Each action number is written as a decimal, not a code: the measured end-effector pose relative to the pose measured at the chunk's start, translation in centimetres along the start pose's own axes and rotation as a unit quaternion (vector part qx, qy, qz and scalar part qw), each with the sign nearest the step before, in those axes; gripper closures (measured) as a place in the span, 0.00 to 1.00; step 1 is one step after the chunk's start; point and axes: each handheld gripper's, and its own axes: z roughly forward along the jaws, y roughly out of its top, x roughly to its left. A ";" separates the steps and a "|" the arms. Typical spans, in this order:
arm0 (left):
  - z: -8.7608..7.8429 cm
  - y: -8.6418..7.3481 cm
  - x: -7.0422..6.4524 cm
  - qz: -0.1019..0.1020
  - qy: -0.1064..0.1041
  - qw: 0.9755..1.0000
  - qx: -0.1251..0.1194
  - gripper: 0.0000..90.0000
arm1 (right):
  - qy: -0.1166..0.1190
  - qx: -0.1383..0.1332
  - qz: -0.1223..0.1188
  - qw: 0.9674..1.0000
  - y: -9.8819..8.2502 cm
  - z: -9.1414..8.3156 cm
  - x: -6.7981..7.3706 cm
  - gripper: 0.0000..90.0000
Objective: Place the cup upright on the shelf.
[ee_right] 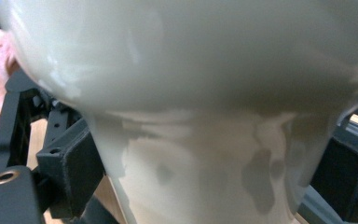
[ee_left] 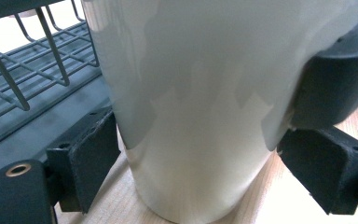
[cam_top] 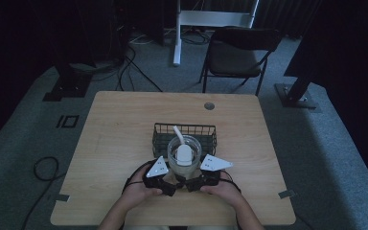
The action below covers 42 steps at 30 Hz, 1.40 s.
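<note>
Grippers are held at both sides of a white cup [cam_top: 184, 155], which stands on the table [cam_top: 115, 134] just in front of a wire basket [cam_top: 160, 134]. The left gripper [cam_top: 159, 175] is closed on the cup's lower body, its pads [ee_left: 91, 158] pressed against the wall. The right gripper [cam_top: 207, 176] is clamped on the cup from the other side. A white scoop [cam_top: 184, 152] is seen inside the cup.

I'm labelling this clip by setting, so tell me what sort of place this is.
Probably a lab or recording studio rather than a home: a bare wooden table on grey carpet, black stands and loose cables around it, a folding chair behind, and dark curtains all round.
</note>
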 end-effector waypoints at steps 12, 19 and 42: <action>0.5 0.5 -0.4 -0.004 0.009 1.000 0.004 0.13 | -0.032 -0.028 0.000 0.999 -0.8 0.0 1.0 0.10; 0.3 1.0 -0.4 0.010 0.004 1.000 0.002 0.13 | -0.046 -0.033 -0.013 0.998 -0.7 -0.1 1.4 0.10; -1.9 7.8 1.8 0.046 0.011 0.999 -0.027 0.13 | -0.038 -0.067 -0.024 0.997 5.5 -0.6 -0.4 0.10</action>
